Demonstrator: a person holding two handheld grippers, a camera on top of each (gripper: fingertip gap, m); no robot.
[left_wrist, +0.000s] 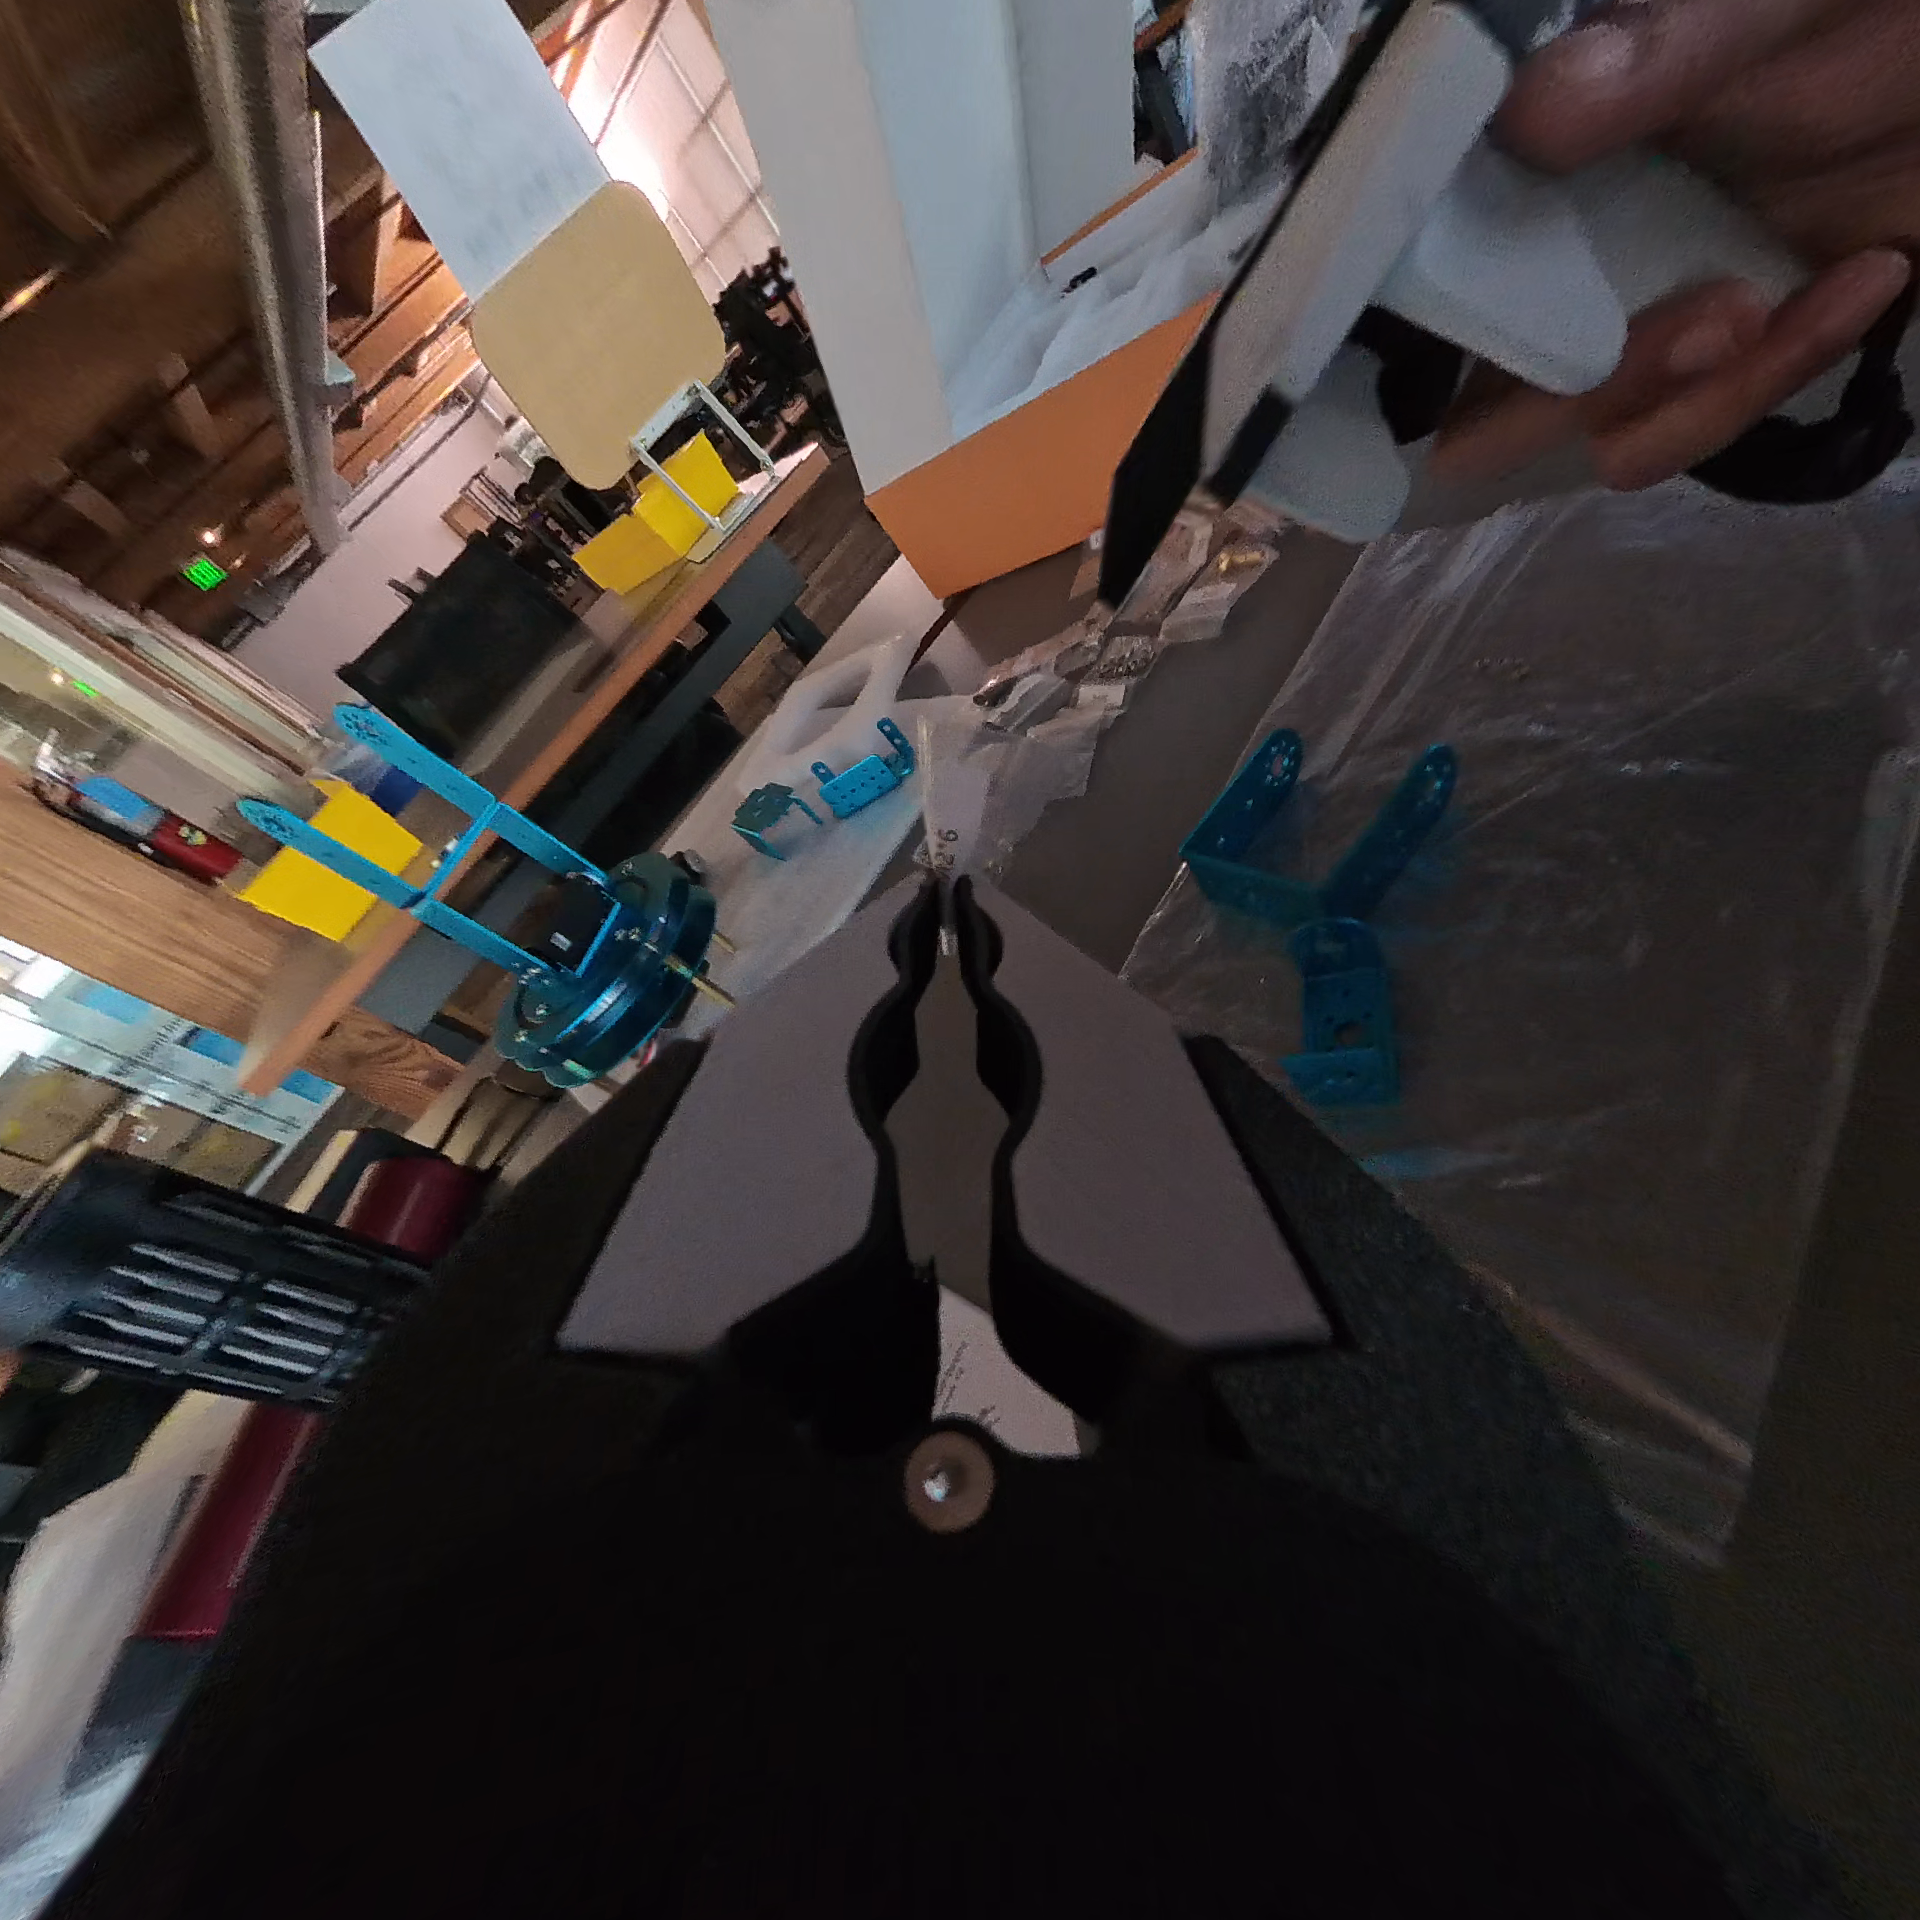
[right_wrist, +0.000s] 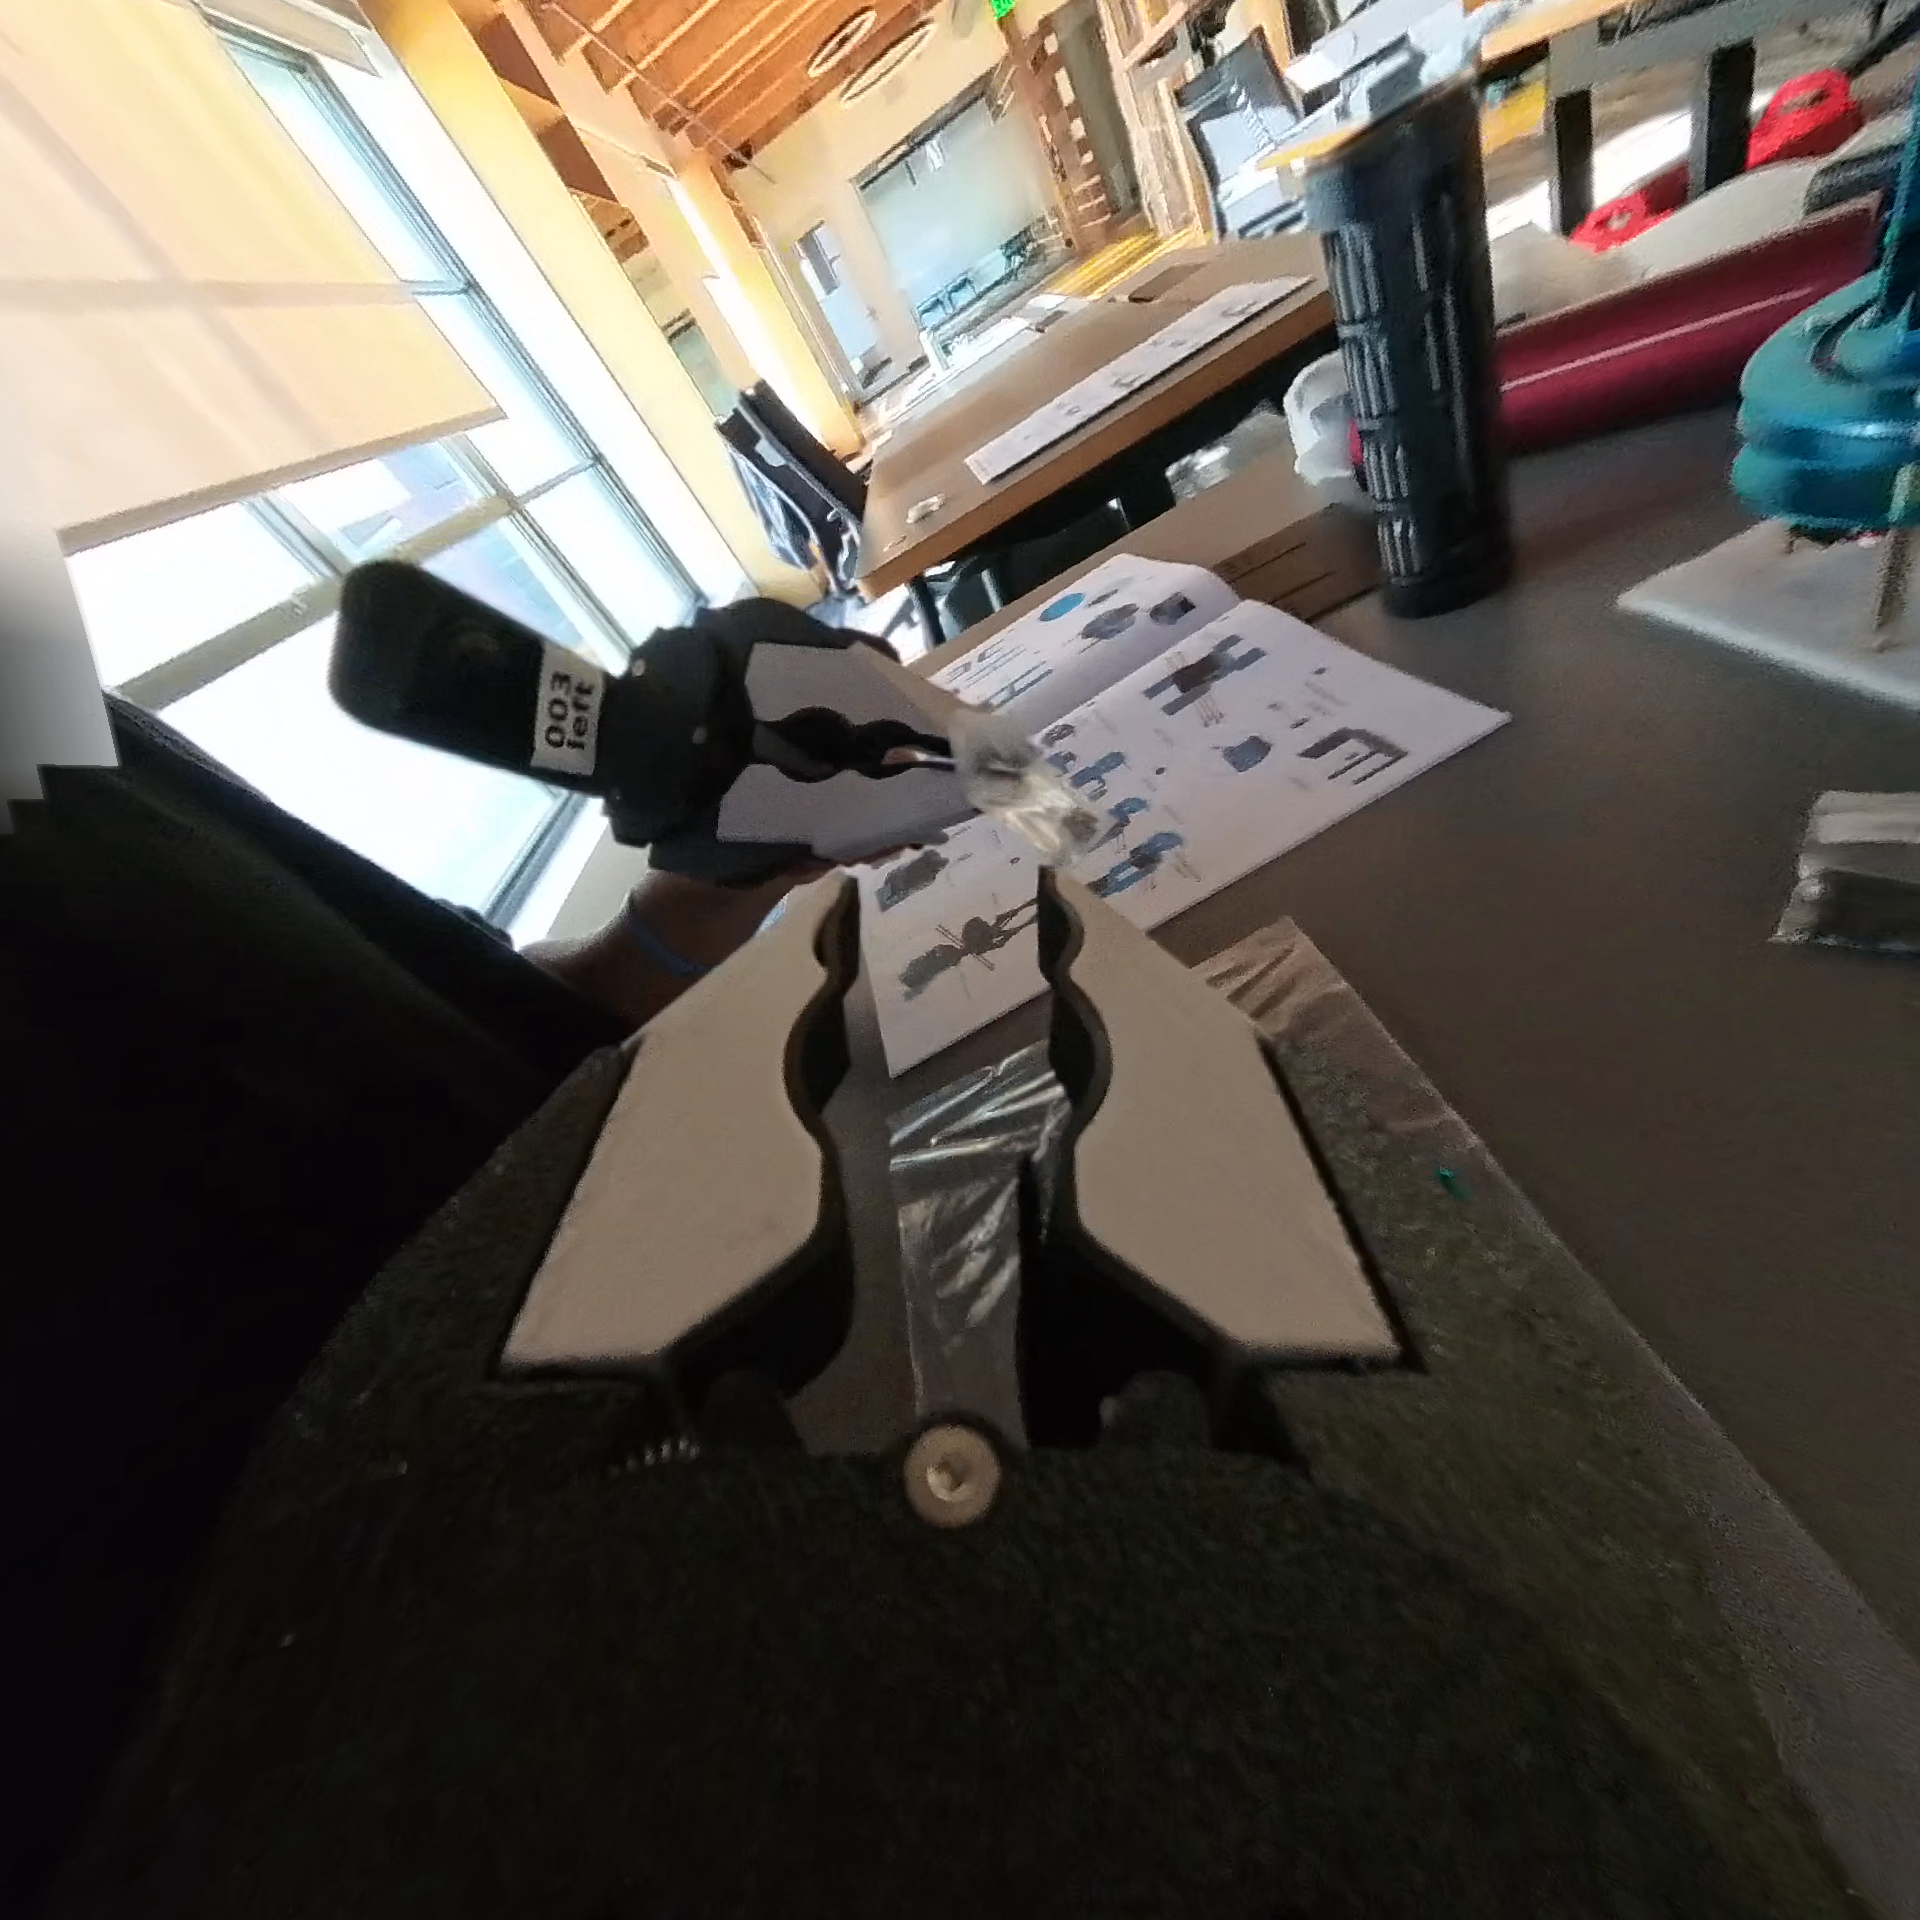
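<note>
Left gripper (left_wrist: 948, 883) is pinched tight on the edge of a small clear plastic bag (left_wrist: 961, 821); the bag sticks out past the fingertips, lifted off the grey table (left_wrist: 1039, 717). In the right wrist view the same bag (right_wrist: 1023, 790) hangs from the left gripper (right_wrist: 951, 750) above the open instruction booklet (right_wrist: 1226, 748), with small metal bits inside, contents too blurred to identify.

Right gripper (right_wrist: 940, 894) sits with its fingers spread wide, nothing between them. The bag is just ahead of and slightly above its tips, not touching. Under it, near the booklet's close edge, is a sheet of clear plastic wrap (right_wrist: 977, 1164).

Relative to the booklet: a black cylinder tool holder (right_wrist: 1418, 343) stands beyond its far right corner, a teal round base (right_wrist: 1829, 416) further right, a small dark packet (right_wrist: 1860, 883) off to the right.

Left wrist view also shows blue metal brackets (left_wrist: 1320, 862) on plastic film to the right, and the right gripper (left_wrist: 1195, 457) in a hand (left_wrist: 1745, 208) at top right.
</note>
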